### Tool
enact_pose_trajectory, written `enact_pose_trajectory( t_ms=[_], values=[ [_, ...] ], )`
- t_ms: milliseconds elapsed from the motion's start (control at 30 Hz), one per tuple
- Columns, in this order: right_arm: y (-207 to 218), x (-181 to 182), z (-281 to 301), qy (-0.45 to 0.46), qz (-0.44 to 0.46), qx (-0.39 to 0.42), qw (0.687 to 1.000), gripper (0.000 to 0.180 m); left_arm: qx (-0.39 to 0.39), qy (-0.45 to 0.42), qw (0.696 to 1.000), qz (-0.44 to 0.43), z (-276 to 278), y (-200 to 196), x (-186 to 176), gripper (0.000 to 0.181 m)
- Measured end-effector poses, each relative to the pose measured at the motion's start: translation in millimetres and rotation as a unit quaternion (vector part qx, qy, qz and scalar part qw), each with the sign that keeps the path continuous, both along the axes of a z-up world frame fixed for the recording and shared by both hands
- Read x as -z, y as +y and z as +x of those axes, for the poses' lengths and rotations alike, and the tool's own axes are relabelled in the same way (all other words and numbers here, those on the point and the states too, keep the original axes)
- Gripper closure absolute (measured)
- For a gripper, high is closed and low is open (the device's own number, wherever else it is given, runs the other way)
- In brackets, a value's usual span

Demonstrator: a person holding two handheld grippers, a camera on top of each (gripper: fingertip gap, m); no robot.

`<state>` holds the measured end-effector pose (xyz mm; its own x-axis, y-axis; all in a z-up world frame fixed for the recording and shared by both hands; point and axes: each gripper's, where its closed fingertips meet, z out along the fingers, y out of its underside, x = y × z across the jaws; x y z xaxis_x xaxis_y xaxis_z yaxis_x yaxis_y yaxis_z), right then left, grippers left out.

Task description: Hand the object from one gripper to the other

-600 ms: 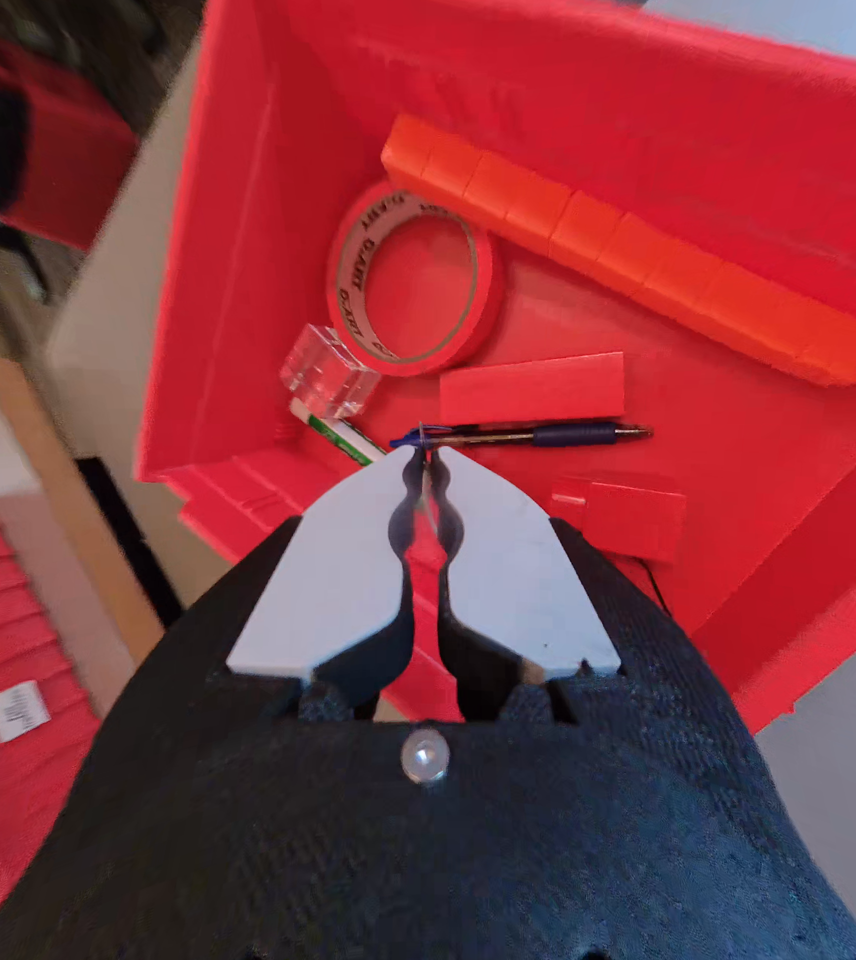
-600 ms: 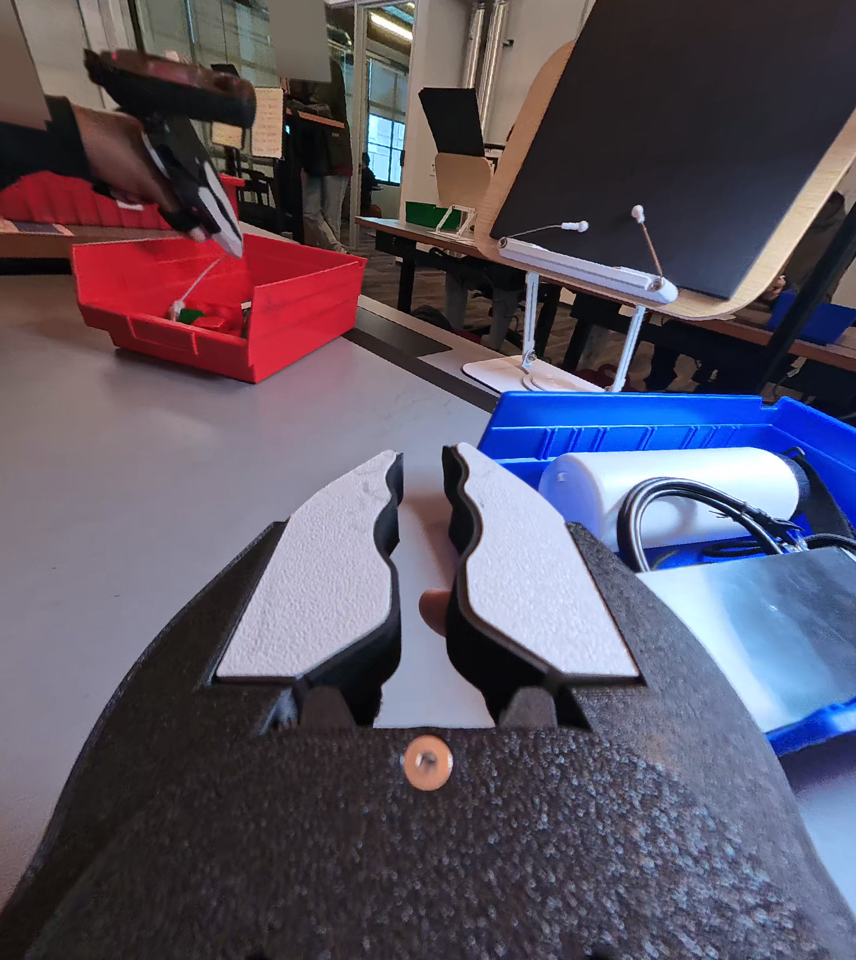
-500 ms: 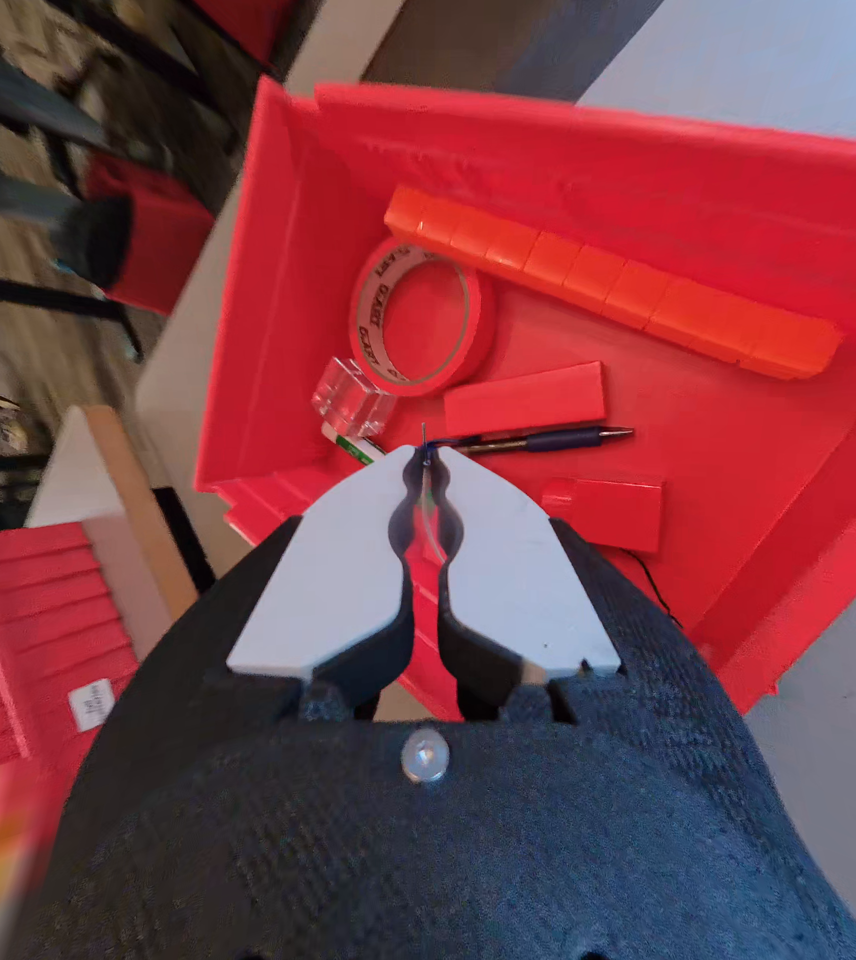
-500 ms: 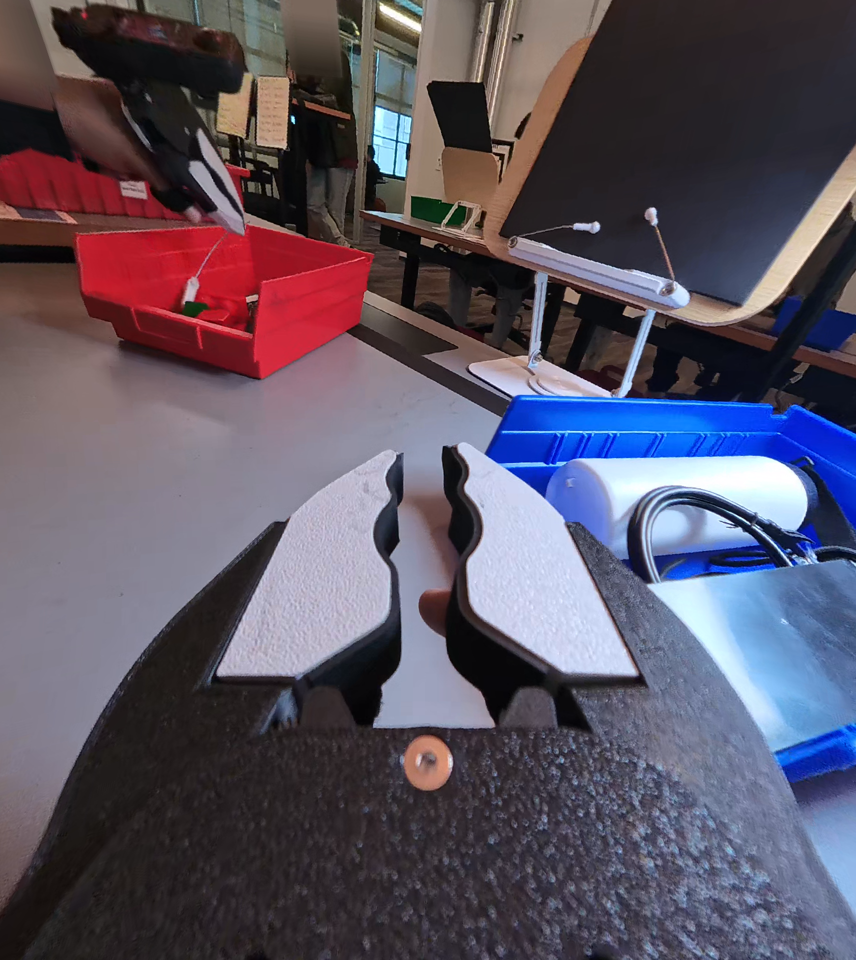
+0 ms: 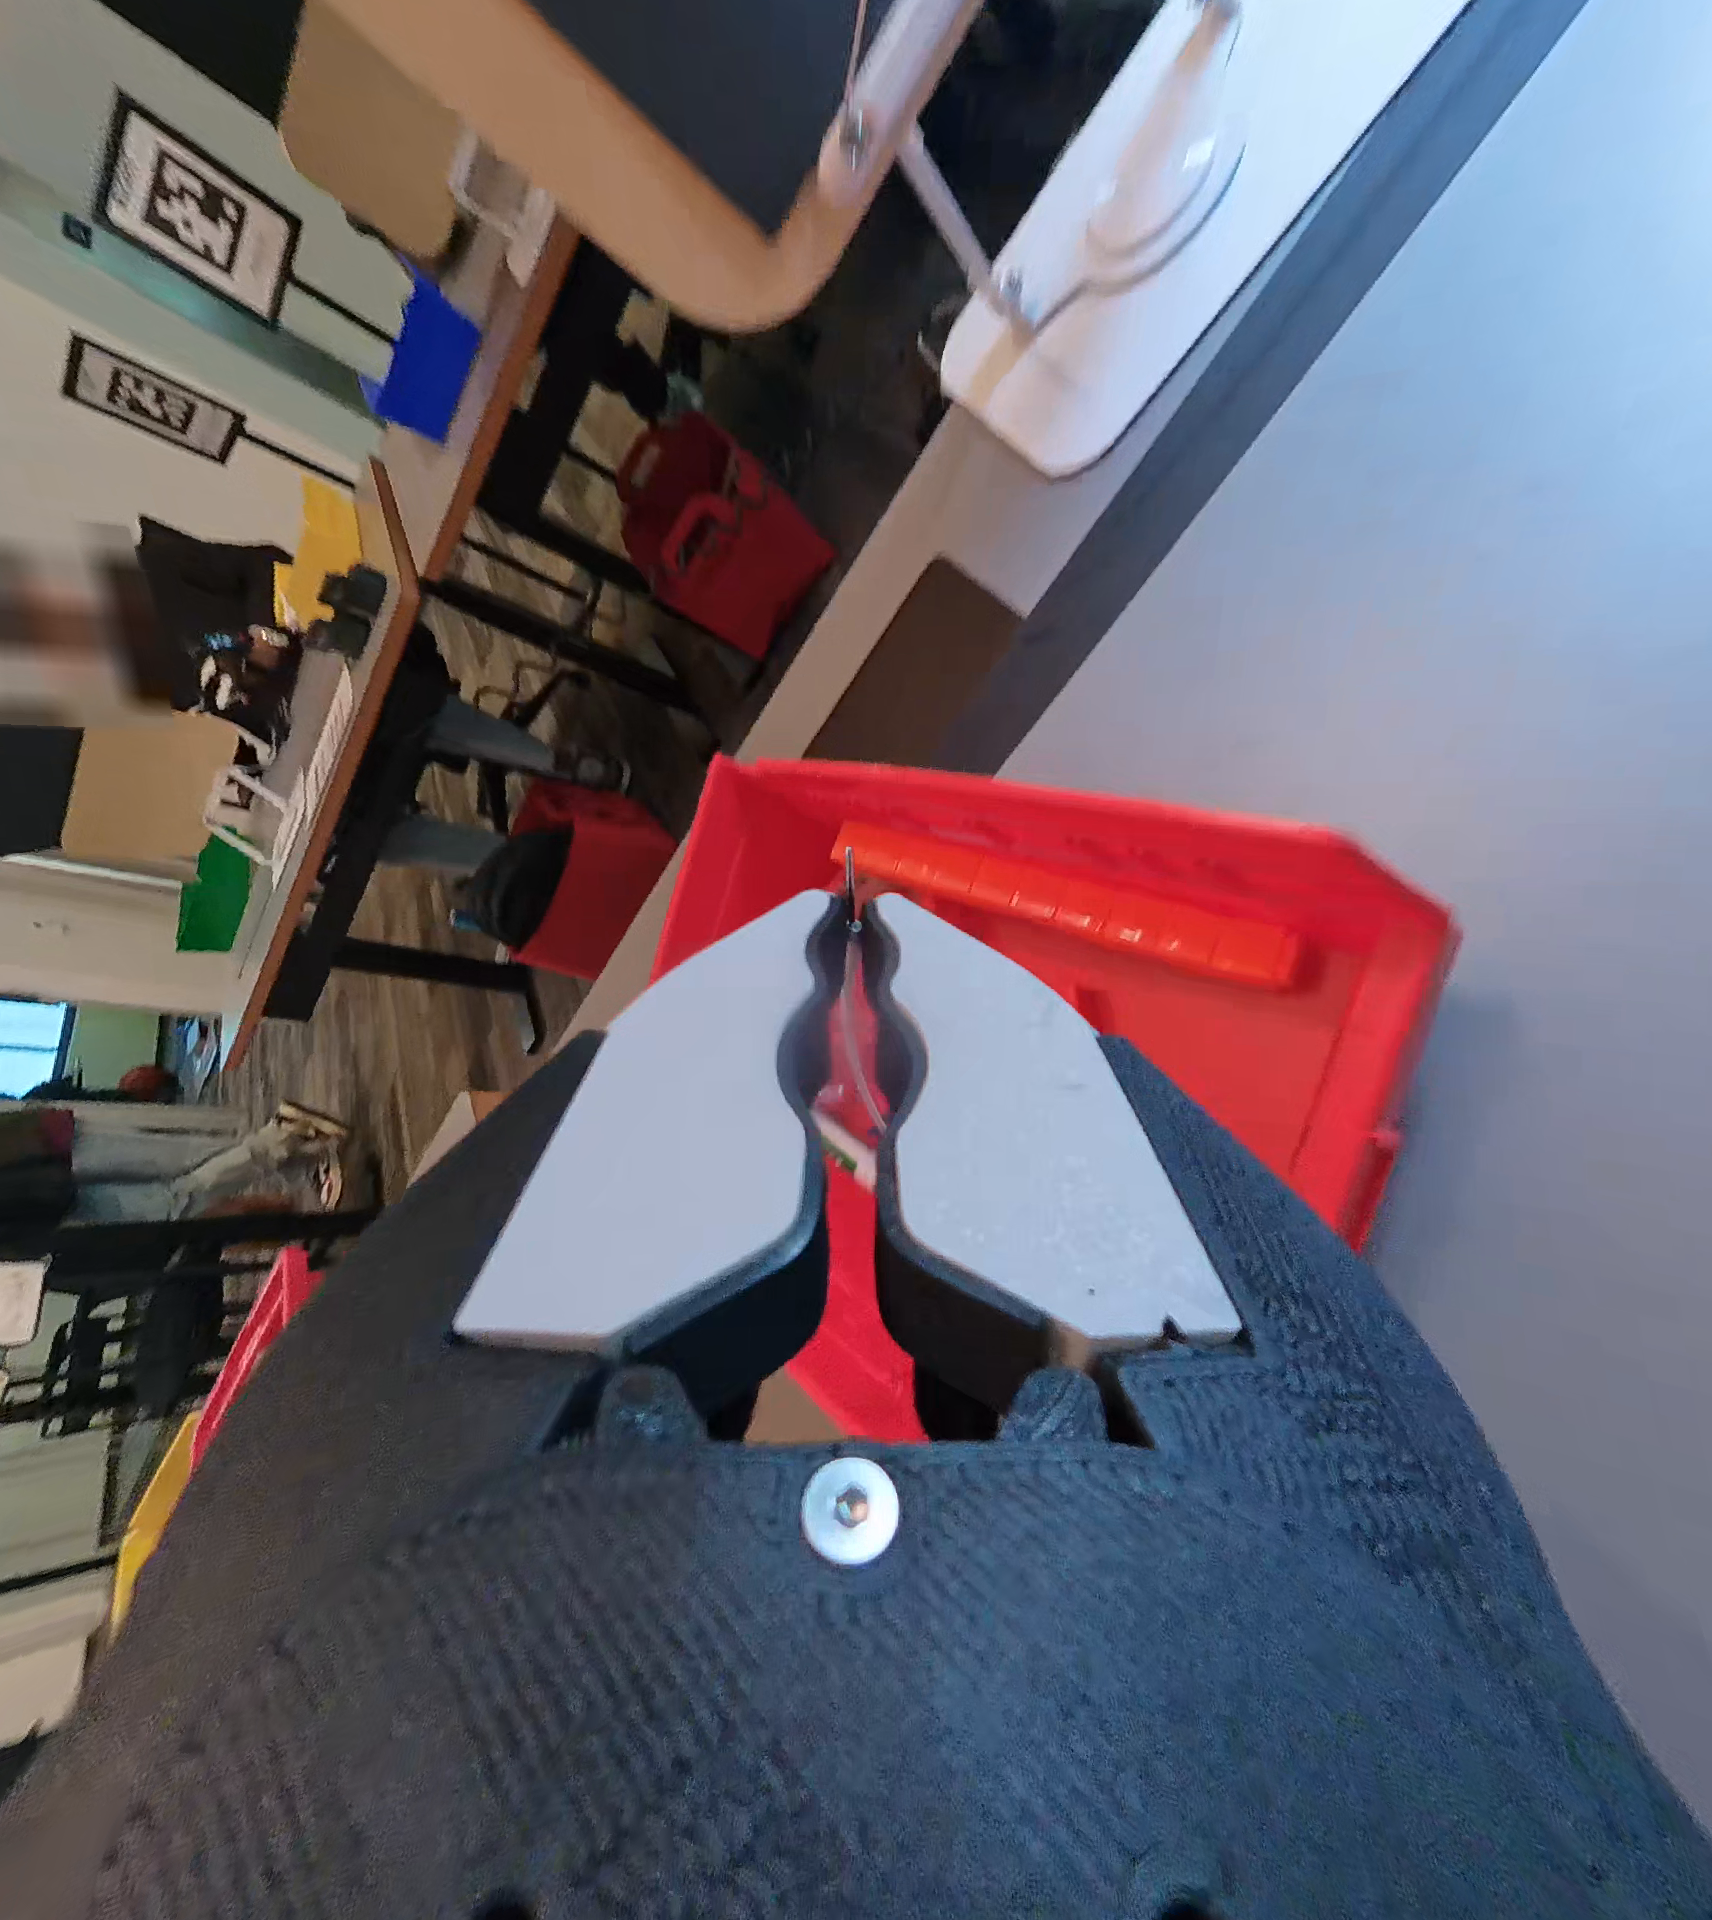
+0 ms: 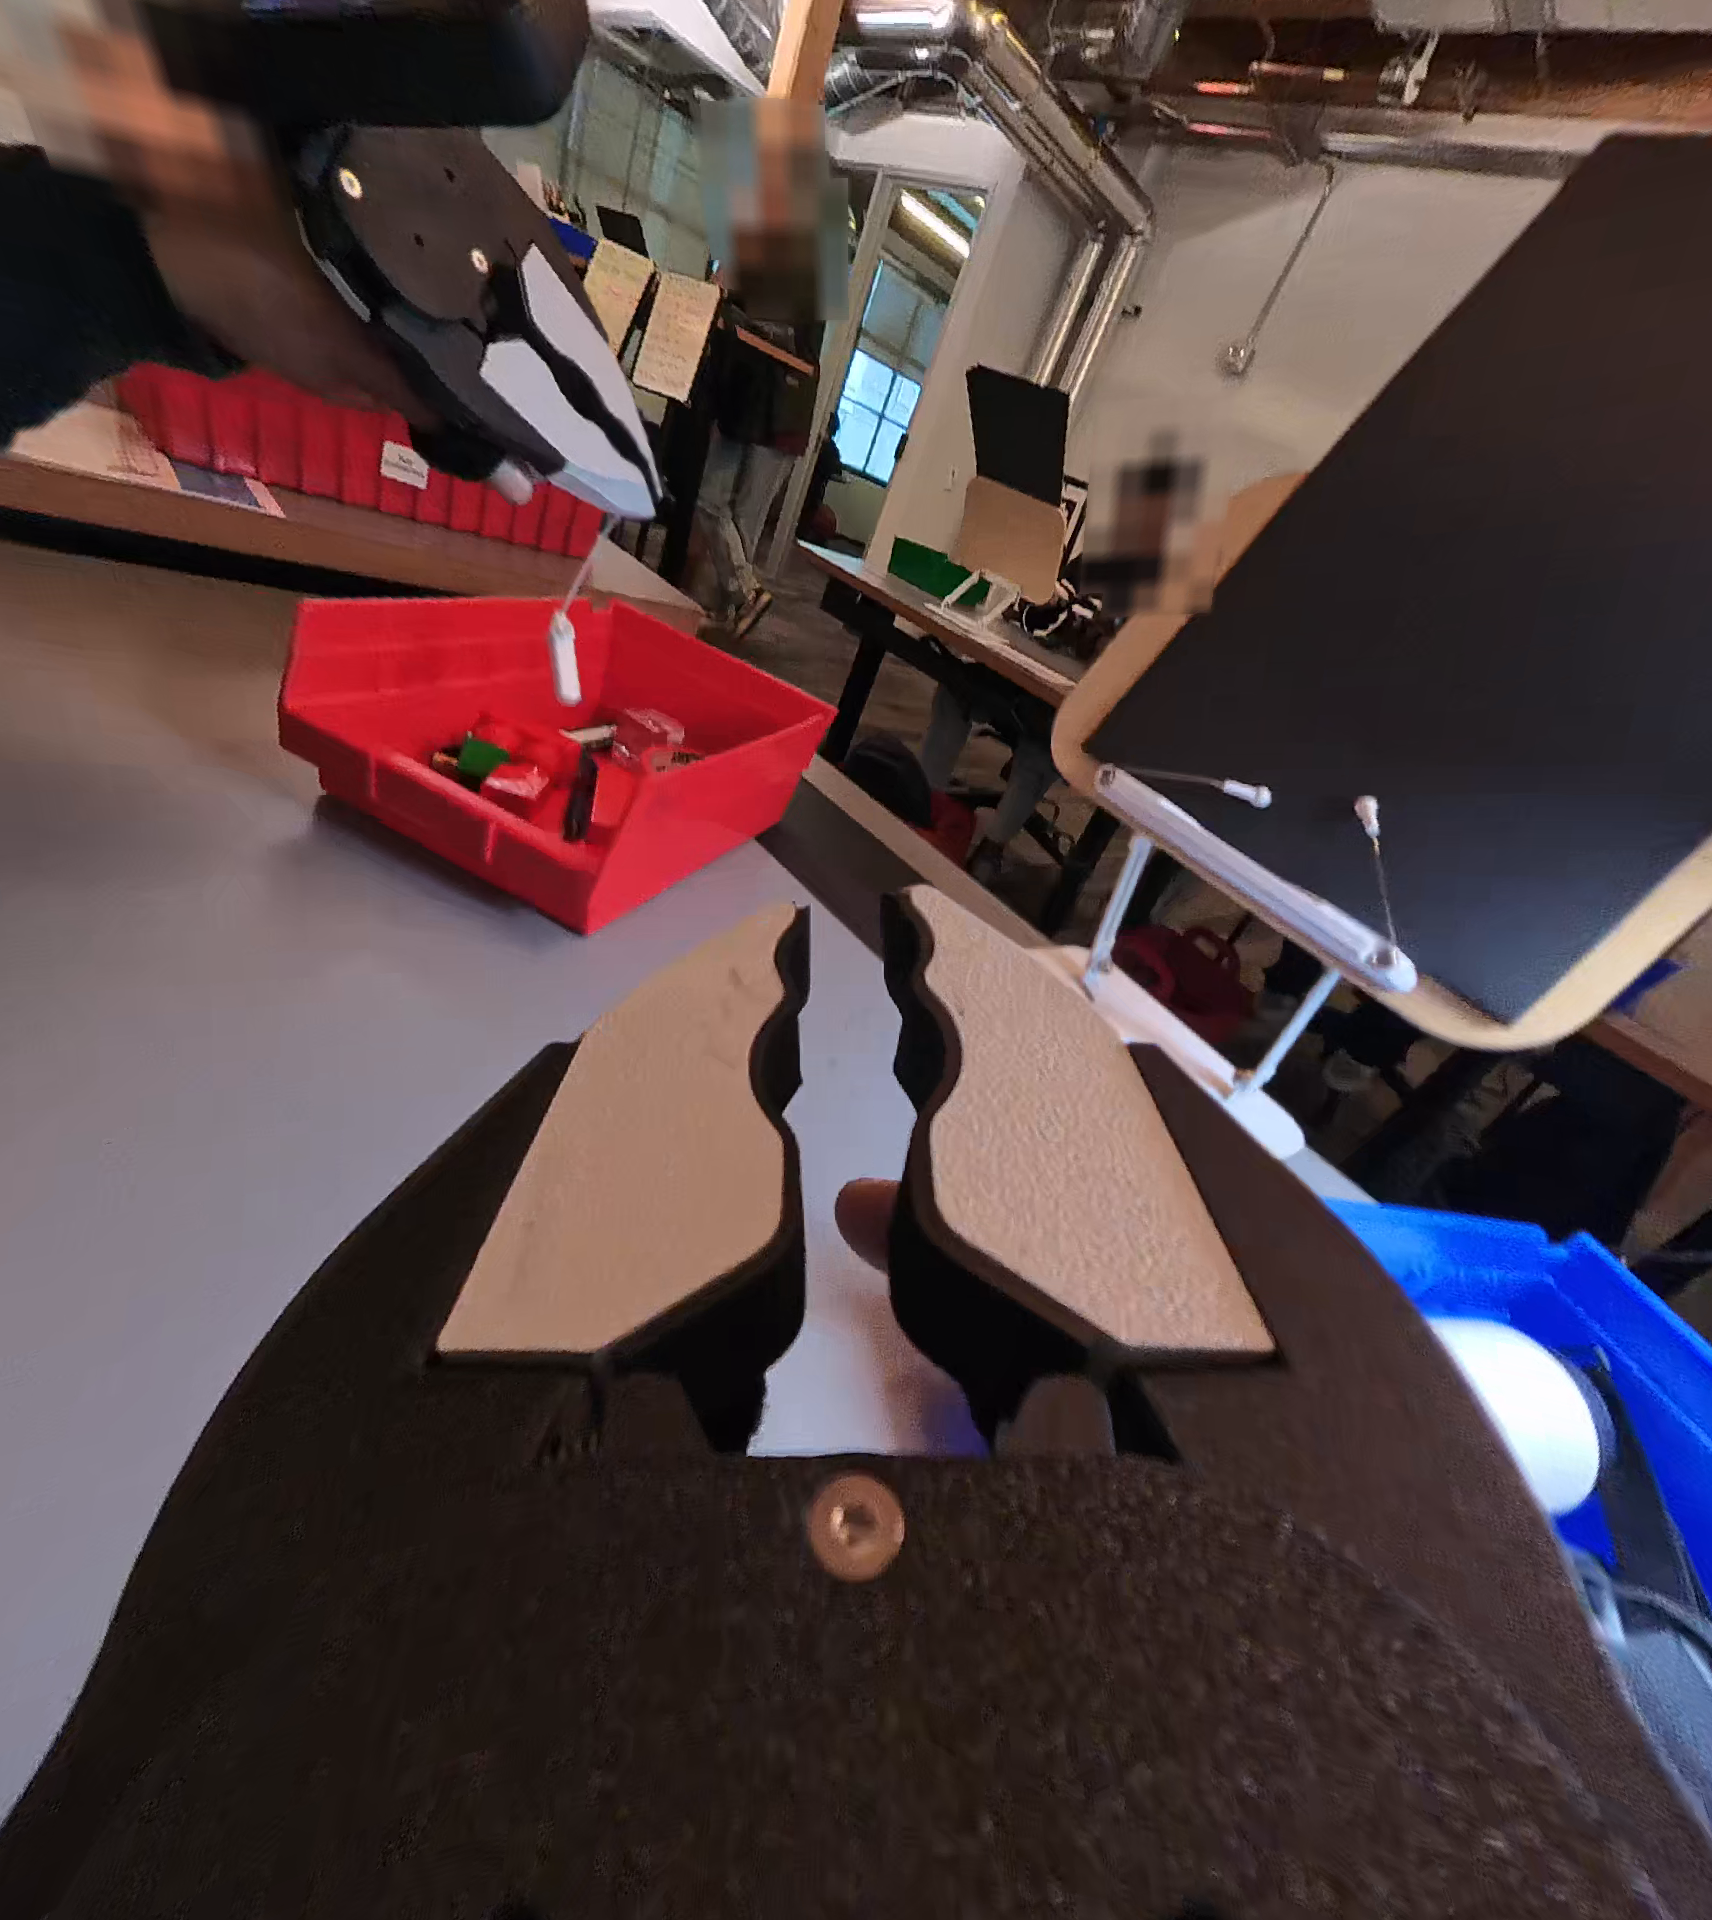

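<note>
Now left tool [image 6: 639,499] has lifted object [image 6: 566,670] above bin [image 6: 623,883].

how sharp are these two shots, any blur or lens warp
Left wrist view: its own claw and the red bin are fairly sharp, while the room at left smears with motion blur. Right wrist view: the far left claw and sleeve are blurred, the black board bows from wide-angle distortion, and the grey table shows soft glare.

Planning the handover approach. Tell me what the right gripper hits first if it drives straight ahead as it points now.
Probably the red bin: it lies ahead of the open right gripper, across bare grey table. Depth is unclear.
</note>
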<state>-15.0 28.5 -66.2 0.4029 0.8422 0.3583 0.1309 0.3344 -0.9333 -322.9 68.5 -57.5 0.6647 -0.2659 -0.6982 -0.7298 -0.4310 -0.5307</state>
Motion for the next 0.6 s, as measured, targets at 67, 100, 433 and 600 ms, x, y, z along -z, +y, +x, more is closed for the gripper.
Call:
enact_pose_trajectory(
  t_ms=[67,100,433,600],
  values=[
    [-3,-15,-19,-0.004,0.008,-0.016,1.000,0.165,0.025,-0.028,0.999,0.020,24,-2,-11,0.178],
    [-3,-21,-30,-0.009,0.009,-0.022,1.000,0.165,0.041,-0.047,0.998,0.029,37,-2,-16,0.178],
    [6,-23,-116,-0.074,-0.062,-0.105,0.990,0.149,0.283,-0.357,0.888,0.052,184,-31,-61,0.178],
    [5,-18,-116,-0.031,-0.072,-0.137,0.987,0.166,0.334,-0.405,0.851,0.001,212,-42,-46,0.178]
  ],
)
